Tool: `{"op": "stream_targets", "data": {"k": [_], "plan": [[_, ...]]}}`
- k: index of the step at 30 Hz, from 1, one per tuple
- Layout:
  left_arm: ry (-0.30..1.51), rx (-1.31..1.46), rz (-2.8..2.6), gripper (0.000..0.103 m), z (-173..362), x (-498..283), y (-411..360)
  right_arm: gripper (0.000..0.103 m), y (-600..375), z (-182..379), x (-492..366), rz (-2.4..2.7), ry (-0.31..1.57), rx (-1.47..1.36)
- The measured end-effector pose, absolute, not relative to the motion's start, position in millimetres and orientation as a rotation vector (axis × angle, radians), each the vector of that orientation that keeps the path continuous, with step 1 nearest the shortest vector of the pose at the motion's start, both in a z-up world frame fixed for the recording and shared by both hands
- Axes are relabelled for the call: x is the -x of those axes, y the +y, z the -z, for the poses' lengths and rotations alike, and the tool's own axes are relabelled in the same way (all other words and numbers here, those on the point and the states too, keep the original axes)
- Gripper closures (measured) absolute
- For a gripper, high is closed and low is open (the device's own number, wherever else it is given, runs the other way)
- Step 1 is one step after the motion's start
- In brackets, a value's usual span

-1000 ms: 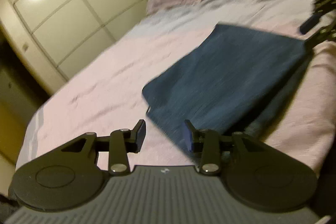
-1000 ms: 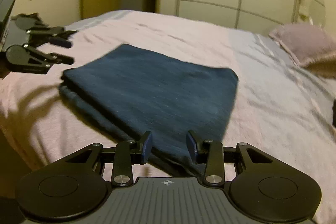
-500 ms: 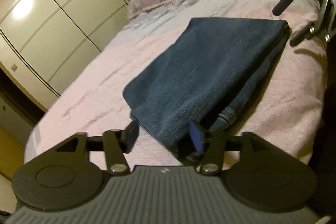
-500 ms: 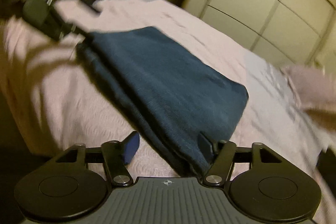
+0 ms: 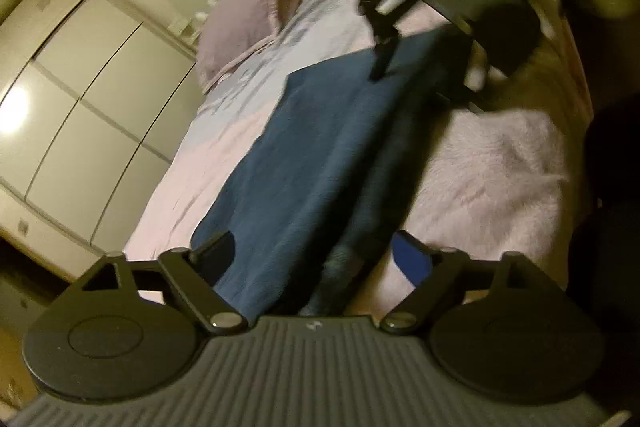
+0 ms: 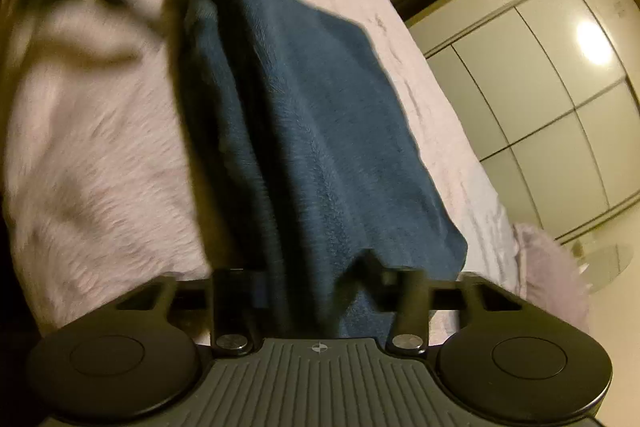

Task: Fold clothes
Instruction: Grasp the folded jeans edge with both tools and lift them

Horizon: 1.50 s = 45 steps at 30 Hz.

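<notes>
The dark blue cloth (image 5: 304, 163) lay folded in thick layers on the pink bed (image 5: 500, 179). The left gripper (image 5: 316, 255) was spread wide around one end. The right gripper (image 6: 316, 279) was spread wide around the other end.

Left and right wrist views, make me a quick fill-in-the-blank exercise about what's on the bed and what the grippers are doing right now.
1. The folded garment lying on the bed is dark ____.
2. The bedspread under it is pale ____.
3. The left gripper has its jaws ____ around one end of the garment.
4. In the right wrist view, the garment runs between the fingers of the ____ gripper.

Missing words: blue; pink; open; right
</notes>
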<state>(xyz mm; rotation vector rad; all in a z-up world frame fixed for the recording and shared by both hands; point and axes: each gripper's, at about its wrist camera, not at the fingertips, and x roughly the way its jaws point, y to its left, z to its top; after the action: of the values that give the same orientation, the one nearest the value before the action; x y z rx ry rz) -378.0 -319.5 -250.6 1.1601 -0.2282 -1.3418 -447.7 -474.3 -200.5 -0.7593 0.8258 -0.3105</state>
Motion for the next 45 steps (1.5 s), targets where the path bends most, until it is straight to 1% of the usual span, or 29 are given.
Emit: {"op": "stream_targets", "data": {"k": [1,2,6,8,9,10,12,13,15,17,19,25,27,29,31,34,35,38,45], "plan": [[-0.248,-1.18,1.33,0.014,255,381,-325,0.073,-477,195,449,0.31,0.813,0.744],[-0.269,-1.2,1.318,0.014,260,383,-331,0.076,-477,188,451,0.317,0.793,0.737],[-0.325,-1.281,1.211,0.014,276,383,-361,0.077,-482,169,453,0.34,0.752,0.722],[-0.36,-1.33,1.148,0.016,285,379,-371,0.077,-484,167,454,0.342,0.746,0.716],[-0.363,-1.342,1.125,0.025,288,375,-376,0.077,-485,169,454,0.34,0.749,0.712],[-0.338,-1.344,1.129,0.031,289,371,-378,0.077,-485,171,454,0.337,0.752,0.708],[-0.279,-1.332,1.159,0.047,287,364,-381,0.076,-484,178,454,0.331,0.762,0.704],[-0.256,-1.319,1.177,0.049,286,361,-381,0.073,-482,183,455,0.327,0.769,0.704],[-0.24,-1.302,1.195,0.055,285,358,-380,0.063,-477,193,458,0.327,0.77,0.713],[-0.195,-1.277,1.217,0.056,280,355,-383,0.038,-473,205,461,0.327,0.746,0.744],[-0.147,-1.255,1.24,0.057,274,350,-387,0.037,-474,215,458,0.328,0.738,0.777],[-0.114,-1.285,1.257,0.056,262,349,-394,0.038,-502,225,441,0.325,0.713,0.82],[-0.098,-1.301,1.255,0.056,261,349,-398,0.041,-511,227,438,0.312,0.702,0.84],[-0.085,-1.321,1.263,0.055,261,349,-399,0.068,-520,229,435,0.3,0.691,0.86],[-0.063,-1.362,1.273,0.055,260,349,-404,0.073,-525,231,434,0.279,0.684,0.873],[-0.064,-1.443,1.277,0.059,257,352,-407,0.076,-534,213,428,0.241,0.708,0.823],[-0.068,-1.46,1.275,0.061,254,353,-408,0.077,-537,205,425,0.231,0.718,0.807],[-0.048,-1.481,1.277,0.065,235,348,-413,0.079,-543,172,420,0.196,0.756,0.768],[0.056,-1.49,1.351,0.069,136,347,-420,0.081,-546,64,424,0.097,0.89,0.717]]}}
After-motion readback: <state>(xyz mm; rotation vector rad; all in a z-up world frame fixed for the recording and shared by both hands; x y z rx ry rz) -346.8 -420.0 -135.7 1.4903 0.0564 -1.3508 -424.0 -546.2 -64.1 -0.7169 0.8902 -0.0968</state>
